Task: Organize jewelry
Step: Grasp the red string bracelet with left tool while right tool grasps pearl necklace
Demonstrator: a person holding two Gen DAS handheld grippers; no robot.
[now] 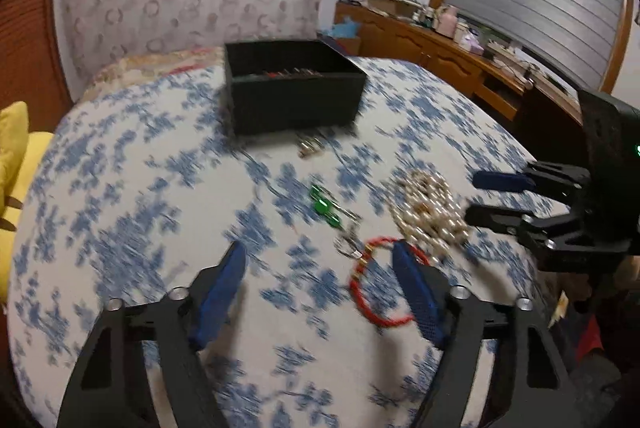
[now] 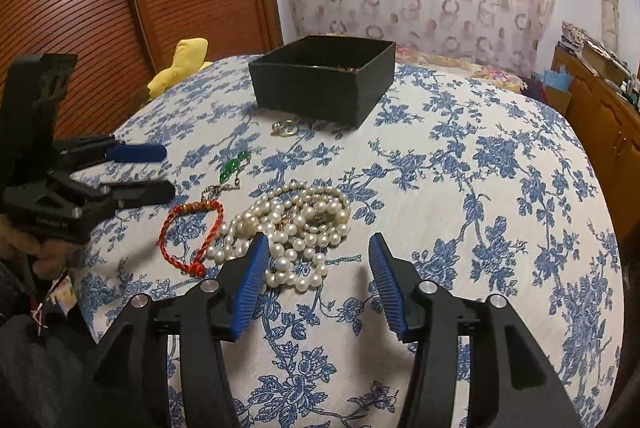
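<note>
From the left wrist view, the left gripper (image 1: 318, 292) hangs over the blue-and-white floral bedspread (image 1: 120, 228) with its blue-padded jaws standing well apart and nothing between the pads. The thin red cord bracelet (image 1: 378, 282) lies flat on the cloth, and the right-hand finger sits over the loop's far side, so the loop is off to that side, not centred in the gap. Just past it lie a small silver clasp piece (image 1: 347, 244) and a green beaded trinket (image 1: 324, 210), then a heap of cream pearl necklace (image 1: 430, 210). The open black rectangular box (image 1: 294, 84) stands further back, well apart from the loose pieces, with some items already inside. The picture is smeared, so fine contact cannot be told.

From the right wrist view, the right gripper (image 2: 316, 276) is likewise about half open and holds nothing. The pearl necklace (image 2: 288, 228) lies just ahead of its fingertips, the left finger overlapping the heap's near edge and the right finger over bare cloth beside it. The red bracelet (image 2: 190, 236) lies beside the pearls, near the left gripper (image 2: 168, 172). A small gold ring (image 2: 285, 128) rests just in front of the black box (image 2: 324, 76).

I judge this to be the approach before picking up: each claw lines up on one piece. The next move calls for lowering and centring, then closing on a strand without snagging its neighbours.
</note>
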